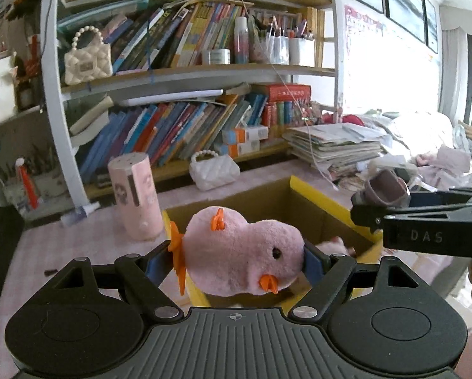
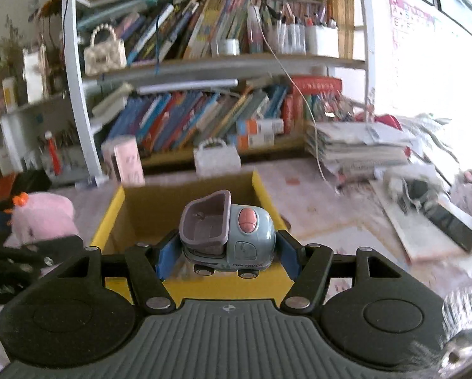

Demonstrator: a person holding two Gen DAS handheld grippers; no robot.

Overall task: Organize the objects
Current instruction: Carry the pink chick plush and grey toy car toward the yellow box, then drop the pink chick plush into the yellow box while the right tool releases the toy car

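Observation:
My left gripper (image 1: 240, 257) is shut on a pink plush chick (image 1: 242, 249) with orange beak and feet, held lying sideways above the near left corner of a yellow-edged cardboard box (image 1: 318, 195). My right gripper (image 2: 226, 254) is shut on a grey-blue toy truck (image 2: 228, 237) with a mauve tipper, held over the same box (image 2: 267, 195). The right gripper (image 1: 371, 202) with the truck also shows at the right of the left wrist view. The plush (image 2: 43, 218) shows at the left of the right wrist view. A pink item (image 1: 334, 244) lies inside the box.
Behind the box on the pink table (image 1: 87, 243) stand a pink cylinder (image 1: 136, 195) and a white quilted handbag (image 1: 213, 170). A bookshelf (image 1: 179, 72) full of books fills the back. Stacked papers (image 1: 334, 145) sit at the right. A flat dark item on papers (image 2: 441, 221) lies right of the box.

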